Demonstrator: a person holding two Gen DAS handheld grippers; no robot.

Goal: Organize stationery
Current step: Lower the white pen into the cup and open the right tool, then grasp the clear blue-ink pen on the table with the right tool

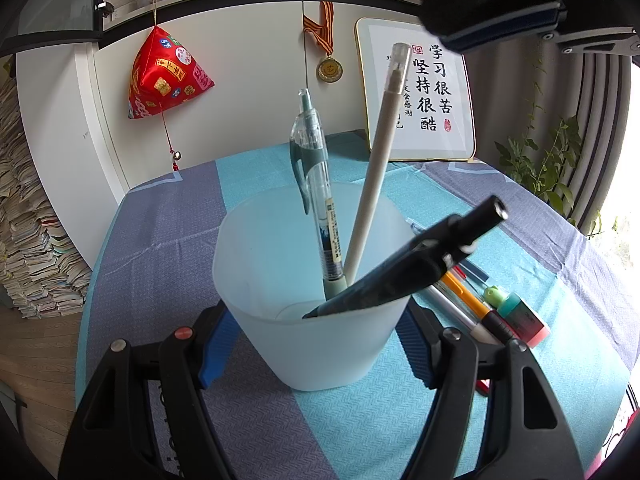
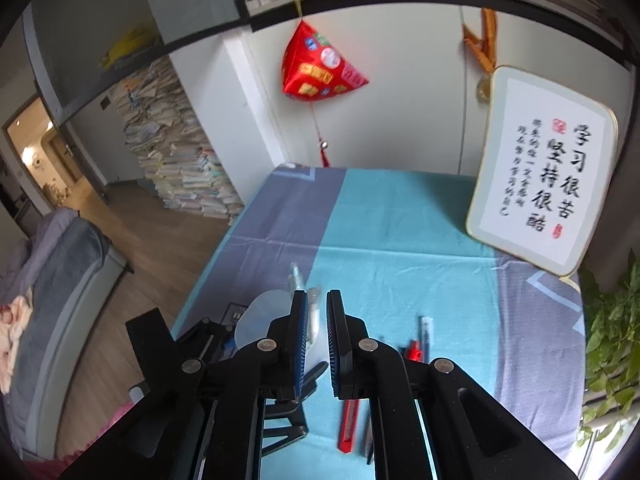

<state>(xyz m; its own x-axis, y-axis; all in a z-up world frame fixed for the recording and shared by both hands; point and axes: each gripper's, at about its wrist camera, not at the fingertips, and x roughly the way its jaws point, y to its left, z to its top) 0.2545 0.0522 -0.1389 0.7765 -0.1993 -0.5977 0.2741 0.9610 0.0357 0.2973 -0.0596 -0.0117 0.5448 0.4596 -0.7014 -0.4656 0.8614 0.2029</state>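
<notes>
With three pens standing in the frosted cup (image 1: pixel 316 320), which the left gripper (image 1: pixel 316 344) clamps, the empty, nearly closed right gripper (image 2: pixel 317 312) above it should next fetch the loose pens (image 1: pixel 468 300) lying right of the cup.

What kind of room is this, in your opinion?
Probably a study corner in a home: tall stacks of books and papers stand against the wall, a framed calligraphy board leans at the back of the cloth-covered table, and a medal hangs on the cupboard.
</notes>
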